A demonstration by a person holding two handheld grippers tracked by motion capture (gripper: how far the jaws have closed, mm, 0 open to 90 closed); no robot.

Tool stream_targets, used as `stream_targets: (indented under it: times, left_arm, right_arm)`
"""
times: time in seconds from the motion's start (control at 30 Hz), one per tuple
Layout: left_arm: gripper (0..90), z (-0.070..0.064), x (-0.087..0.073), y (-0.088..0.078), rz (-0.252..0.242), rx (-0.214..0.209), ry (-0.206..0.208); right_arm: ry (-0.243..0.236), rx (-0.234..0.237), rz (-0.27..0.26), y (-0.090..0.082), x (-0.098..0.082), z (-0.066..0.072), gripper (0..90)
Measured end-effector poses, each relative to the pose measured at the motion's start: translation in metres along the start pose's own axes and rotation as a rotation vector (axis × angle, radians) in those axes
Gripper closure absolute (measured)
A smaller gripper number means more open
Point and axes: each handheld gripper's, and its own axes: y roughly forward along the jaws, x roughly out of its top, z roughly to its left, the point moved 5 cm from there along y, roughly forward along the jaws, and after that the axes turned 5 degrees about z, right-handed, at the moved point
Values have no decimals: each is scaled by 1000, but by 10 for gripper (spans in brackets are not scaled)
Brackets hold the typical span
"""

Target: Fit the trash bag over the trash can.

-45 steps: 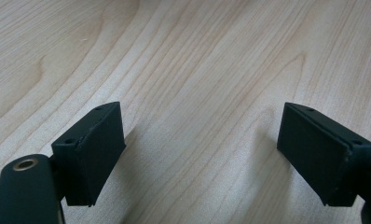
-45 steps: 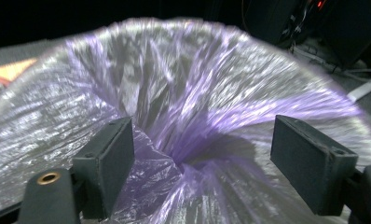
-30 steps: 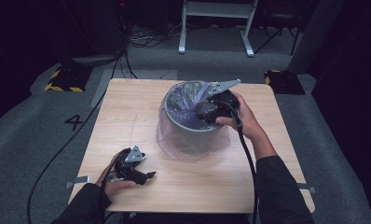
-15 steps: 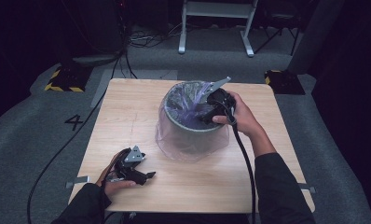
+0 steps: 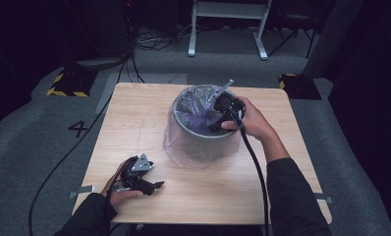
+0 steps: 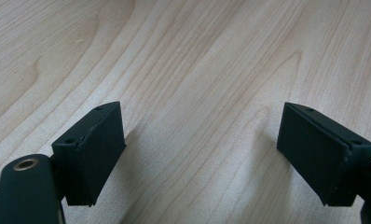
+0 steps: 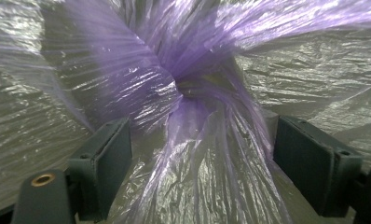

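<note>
Step in hand: lining the bin. The right gripper (image 5: 214, 121) is down inside the mouth of the grey bin (image 5: 206, 145), working the purple bag (image 5: 196, 105) into it.

Where things sit: the bin stands a little past the centre of the wooden table (image 5: 134, 123), toward 1 o'clock from the middle. The bag's film is folded over the rim and hangs down the outside wall; the rest is bunched inside.

Right claw: in the right gripper view the jaws stand wide apart, with a twisted rope of bag film (image 7: 197, 121) running up between them. Neither pad presses on it, so it reads as open around the bunch, not clamped.

Left gripper (image 5: 152, 186): resting on the table at about 7 o'clock from the bin, well apart from it, held in the person's left hand (image 5: 117, 189). The left gripper view shows its jaws apart with bare wood (image 6: 197, 70) between them. Idle.

Judgement on next move: the film inside looks gathered at the centre instead of lying against the wall. The right claw probably needs to either close on the bunch and push it to the bottom, or spread it outward. Light film will spring back and drag the folded rim along with it, so the left gripper could pin the overhang at the near rim, around 6 o'clock, while the right pushes.
</note>
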Motion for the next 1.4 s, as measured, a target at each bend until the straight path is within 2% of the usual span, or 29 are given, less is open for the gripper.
stream_targets:
  times: [0.3, 0.47, 0.73, 0.8, 0.87, 1.0, 1.13, 1.17, 1.4]
  left_arm:
    - [145, 0, 0, 0, 0, 0, 0]
    - [145, 0, 0, 0, -1, 0, 1]
    - [145, 0, 0, 0, 0, 0, 0]
    - [145, 0, 0, 0, -1, 0, 1]
    - [145, 0, 0, 0, -1, 0, 1]
    - [145, 0, 0, 0, 0, 0, 0]
    - [145, 0, 0, 0, 0, 0, 0]
    - [145, 0, 0, 0, -1, 0, 1]
    - [145, 0, 0, 0, 0, 0, 0]
  right_arm:
    - [7, 1, -9, -1, 0, 0, 196]
    - [18, -2, -58, -4, 0, 1, 199]
    - [40, -5, -108, -12, 0, -1, 203]
    - [43, -27, -118, -13, 0, -2, 207]
    - [44, -31, -129, -15, 0, -2, 209]
    - [69, -32, -191, -19, 0, -4, 207]
    - [88, -38, -221, -20, 0, -4, 202]
    - [95, -44, -254, -22, 0, -5, 207]
    - [108, -54, -259, -20, -1, -6, 233]
